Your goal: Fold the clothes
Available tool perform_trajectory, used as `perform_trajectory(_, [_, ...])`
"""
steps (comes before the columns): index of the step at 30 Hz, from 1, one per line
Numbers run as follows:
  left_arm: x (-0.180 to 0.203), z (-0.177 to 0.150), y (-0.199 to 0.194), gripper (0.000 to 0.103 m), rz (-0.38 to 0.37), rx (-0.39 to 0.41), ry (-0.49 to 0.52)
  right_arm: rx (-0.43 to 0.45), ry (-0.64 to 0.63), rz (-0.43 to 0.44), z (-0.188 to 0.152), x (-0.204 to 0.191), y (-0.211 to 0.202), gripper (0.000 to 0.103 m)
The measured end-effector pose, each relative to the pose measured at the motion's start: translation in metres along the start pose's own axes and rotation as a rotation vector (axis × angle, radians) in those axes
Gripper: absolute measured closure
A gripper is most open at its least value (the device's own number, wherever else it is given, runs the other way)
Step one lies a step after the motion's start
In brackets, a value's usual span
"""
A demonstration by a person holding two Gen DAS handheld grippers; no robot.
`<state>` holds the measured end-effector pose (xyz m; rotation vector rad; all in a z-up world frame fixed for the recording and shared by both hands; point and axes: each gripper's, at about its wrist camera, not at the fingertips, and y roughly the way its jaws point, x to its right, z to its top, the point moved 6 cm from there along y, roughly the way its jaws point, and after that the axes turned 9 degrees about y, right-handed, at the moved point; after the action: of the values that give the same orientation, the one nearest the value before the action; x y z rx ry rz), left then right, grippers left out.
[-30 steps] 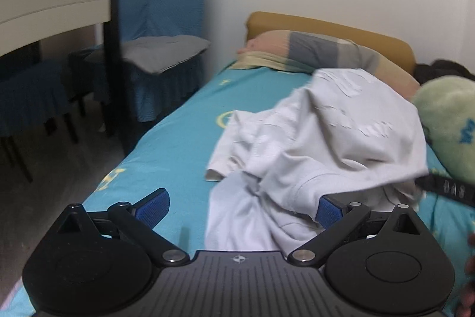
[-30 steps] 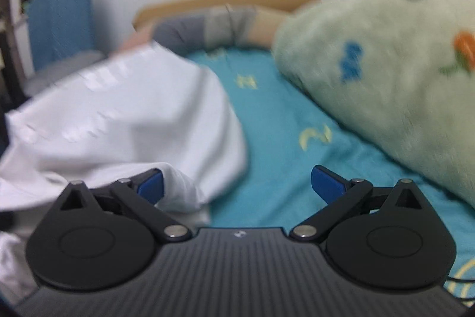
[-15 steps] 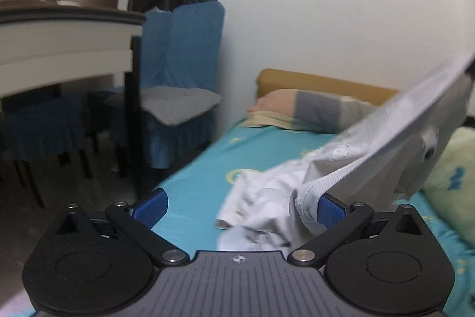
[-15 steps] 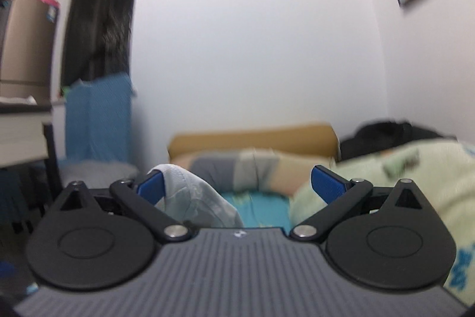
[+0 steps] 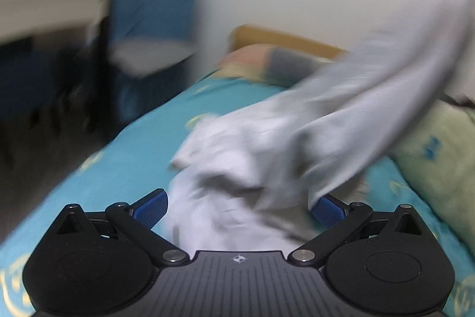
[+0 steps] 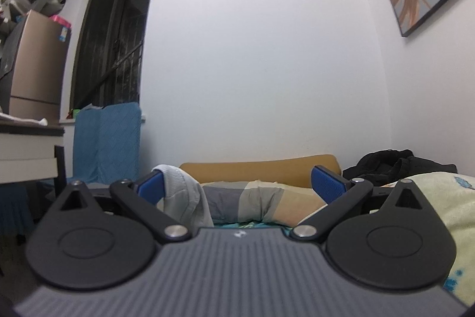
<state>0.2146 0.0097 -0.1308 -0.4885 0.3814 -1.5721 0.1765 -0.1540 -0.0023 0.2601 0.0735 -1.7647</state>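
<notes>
A white garment (image 5: 267,144) lies bunched on the teal bed sheet (image 5: 124,156), one part stretched up toward the upper right; the left wrist view is blurred. My left gripper (image 5: 239,205) is open, low over the near end of the garment, with cloth between the spread fingers. My right gripper (image 6: 239,186) is open and raised, facing the wall. A fold of the garment's ribbed edge (image 6: 184,195) hangs over its left finger (image 6: 151,186).
A striped pillow (image 6: 252,204) lies against the tan headboard (image 6: 258,168). A green blanket (image 5: 439,156) fills the bed's right side. A blue-covered chair (image 5: 154,20) and a desk (image 5: 50,2) stand left of the bed. Dark clothes (image 6: 397,161) lie at the far right.
My right gripper rose from the bed to face the wall, carrying the garment's edge up. My left gripper tilted back down toward the bed; the garment now stretches between them.
</notes>
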Motion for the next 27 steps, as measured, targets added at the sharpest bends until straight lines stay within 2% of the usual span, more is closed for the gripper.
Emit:
perform_trajectory(2, [-0.022,0.008,-0.002,0.0,0.022,0.025,-0.104,-0.014,0.022,-0.011,-0.001,0.007,0.004,0.0])
perform_trajectory(5, [-0.031,0.021,-0.013,0.0,0.017,0.067,-0.152,-0.037,0.04,-0.024,-0.004,0.013,0.009,0.0])
perform_trajectory(10, [-0.005,0.02,-0.021,0.0,-0.106,0.045,-0.067,-0.065,0.069,-0.009,-0.005,0.009,0.008,0.0])
perform_trajectory(12, [0.009,0.013,-0.018,0.0,-0.208,0.006,-0.051,-0.087,0.108,-0.003,-0.003,0.008,0.007,0.0])
perform_trajectory(14, [0.024,0.008,-0.02,0.0,-0.257,-0.004,-0.008,-0.11,0.152,0.017,-0.003,0.007,0.006,0.0])
perform_trajectory(22, [0.047,0.011,-0.048,0.0,-0.345,0.101,0.074,-0.113,0.13,0.01,-0.008,0.007,0.006,0.0])
perform_trajectory(27, [0.073,0.008,-0.059,0.0,-0.293,0.188,0.194,-0.114,0.131,0.04,0.001,-0.001,0.001,0.0])
